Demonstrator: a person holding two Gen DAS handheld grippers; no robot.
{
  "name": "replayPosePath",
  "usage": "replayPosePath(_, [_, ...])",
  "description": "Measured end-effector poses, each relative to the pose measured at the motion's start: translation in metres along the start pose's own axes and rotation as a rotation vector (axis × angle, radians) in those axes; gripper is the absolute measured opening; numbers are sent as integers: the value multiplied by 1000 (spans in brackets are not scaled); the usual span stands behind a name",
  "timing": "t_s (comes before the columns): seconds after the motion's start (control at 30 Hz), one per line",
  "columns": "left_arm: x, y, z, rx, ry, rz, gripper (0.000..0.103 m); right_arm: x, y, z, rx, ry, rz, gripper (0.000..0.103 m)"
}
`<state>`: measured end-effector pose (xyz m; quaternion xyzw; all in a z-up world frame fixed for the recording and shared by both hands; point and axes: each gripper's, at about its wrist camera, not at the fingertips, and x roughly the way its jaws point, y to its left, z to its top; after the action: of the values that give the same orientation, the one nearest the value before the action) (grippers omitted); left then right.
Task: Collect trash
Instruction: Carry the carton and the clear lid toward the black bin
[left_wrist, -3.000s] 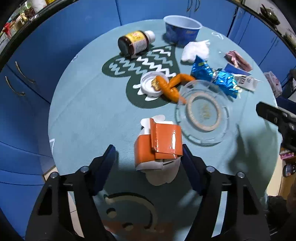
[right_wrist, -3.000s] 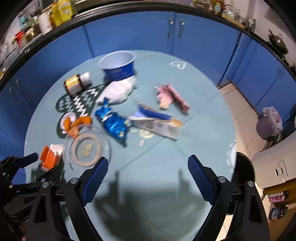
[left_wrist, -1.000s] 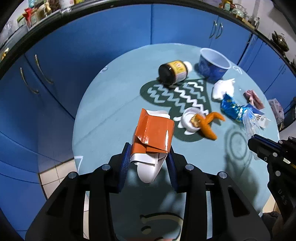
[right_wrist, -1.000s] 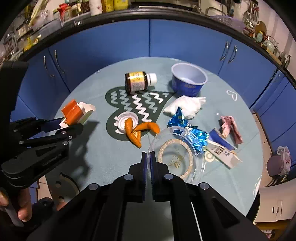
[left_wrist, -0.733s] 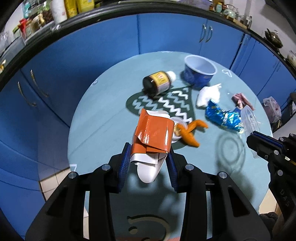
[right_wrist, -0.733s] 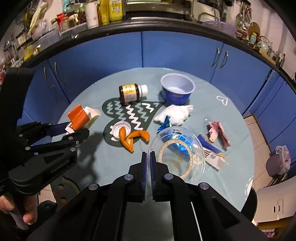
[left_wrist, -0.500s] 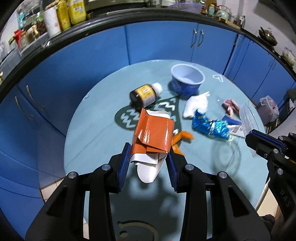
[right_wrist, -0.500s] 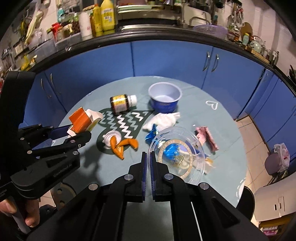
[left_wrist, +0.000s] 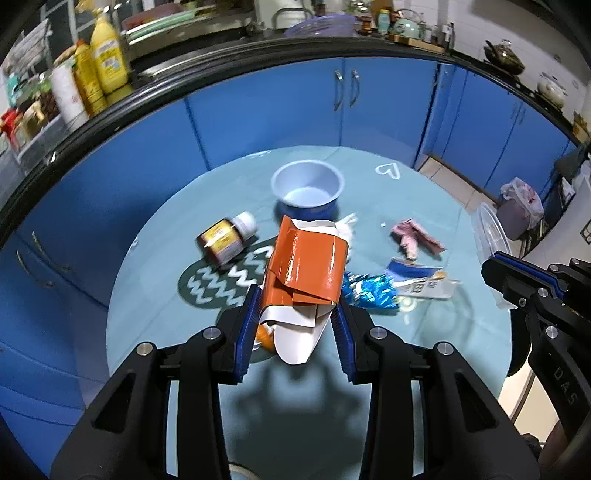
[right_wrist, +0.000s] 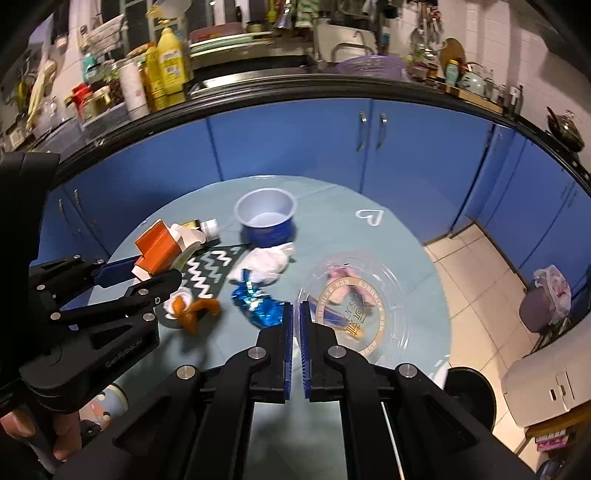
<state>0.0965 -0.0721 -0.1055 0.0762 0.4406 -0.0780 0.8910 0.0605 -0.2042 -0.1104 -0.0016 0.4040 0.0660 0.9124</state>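
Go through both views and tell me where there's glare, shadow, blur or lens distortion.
Left wrist view: glare streaks on the orange carton held by the left gripper; dark shadow on the table below it; the brown bottle is slightly blurred; fisheye bends the counter. Right wrist view: the clear plastic lid in the right gripper shows objects through it; the orange peel is soft.

"GenRobot.AI" in raised letters on the black body of the left claw; "DAS" in raised letters on the right claw body; print on the brown bottle label and clear plastic lid too blurred to read
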Motion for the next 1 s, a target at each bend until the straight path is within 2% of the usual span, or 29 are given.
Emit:
replayPosePath(0.47, [-11, -80, 24, 131, -40, -48, 39, -30, -72, -16, 117, -50, -70, 4])
replayPosePath(1.0, [-20, -179, 45, 280, -89, -140, 39, -63, -158, -42, 248, -82, -188, 4])
